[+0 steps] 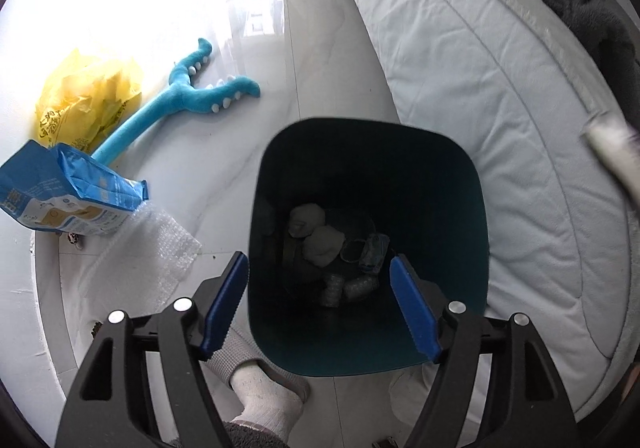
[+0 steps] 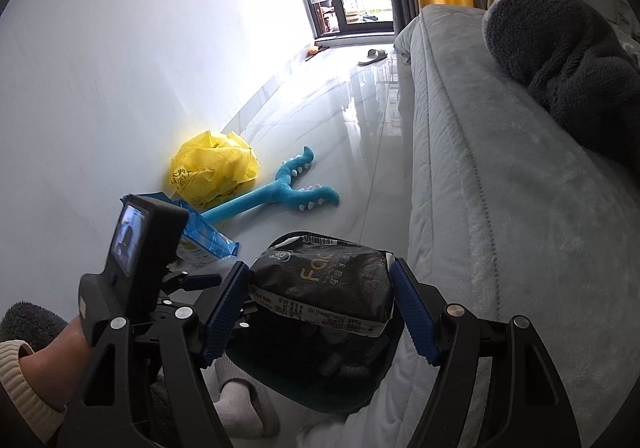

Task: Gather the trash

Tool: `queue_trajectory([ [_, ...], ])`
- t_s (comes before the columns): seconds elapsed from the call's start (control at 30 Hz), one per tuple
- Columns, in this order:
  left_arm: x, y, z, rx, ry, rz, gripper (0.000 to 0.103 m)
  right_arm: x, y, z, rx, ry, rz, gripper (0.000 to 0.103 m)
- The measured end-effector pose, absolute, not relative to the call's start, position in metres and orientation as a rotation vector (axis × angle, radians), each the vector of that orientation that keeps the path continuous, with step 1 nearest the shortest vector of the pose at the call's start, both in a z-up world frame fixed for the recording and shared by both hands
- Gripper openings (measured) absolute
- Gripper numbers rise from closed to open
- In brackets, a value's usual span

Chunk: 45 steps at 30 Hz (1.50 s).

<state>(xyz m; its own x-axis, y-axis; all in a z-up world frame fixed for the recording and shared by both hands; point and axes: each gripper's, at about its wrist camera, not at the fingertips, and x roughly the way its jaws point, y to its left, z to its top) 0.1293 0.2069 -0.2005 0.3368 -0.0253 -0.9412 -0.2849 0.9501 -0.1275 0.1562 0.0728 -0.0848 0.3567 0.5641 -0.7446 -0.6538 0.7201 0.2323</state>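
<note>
A dark teal trash bin point(image 1: 476, 207) stands on the floor beside the bed, with crumpled tissues and small wrappers at its bottom. My left gripper point(image 1: 320, 304) is open and empty, right above the bin's near rim. My right gripper point(image 2: 320, 304) is shut on a black tissue pack point(image 2: 320, 284) with gold lettering, held over the bin point(image 2: 304, 392). A blue snack bag point(image 1: 68, 191), a yellow plastic bag point(image 1: 88, 95) and a sheet of bubble wrap point(image 1: 160, 248) lie on the floor to the left.
A blue plush toy point(image 1: 180, 103) lies on the tiled floor by the wall. The grey quilted bed point(image 1: 500, 107) runs along the right. My socked foot point(image 1: 264, 396) is just before the bin. A slipper point(image 2: 372, 56) lies near the far glass door.
</note>
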Motion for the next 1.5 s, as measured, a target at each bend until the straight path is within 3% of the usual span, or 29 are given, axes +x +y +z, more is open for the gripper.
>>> queue_trajectory([
  [0.97, 0.074, 0.254, -0.075, -0.252, 0.678, 0.246, 0.08, 0.171, 0.139, -0.201, -0.289, 1.214, 0.707, 0.075],
  [1.23, 0.059, 0.239, -0.043, -0.18, 0.552, 0.268, 0.089, 0.165, 0.143, -0.21, -0.345, 1.241, 0.711, 0.091],
  [1.5, 0.042, 0.204, -0.001, -0.081, 0.465, 0.254, 0.099, 0.152, 0.11, -0.149, -0.242, 1.089, 0.72, 0.099],
])
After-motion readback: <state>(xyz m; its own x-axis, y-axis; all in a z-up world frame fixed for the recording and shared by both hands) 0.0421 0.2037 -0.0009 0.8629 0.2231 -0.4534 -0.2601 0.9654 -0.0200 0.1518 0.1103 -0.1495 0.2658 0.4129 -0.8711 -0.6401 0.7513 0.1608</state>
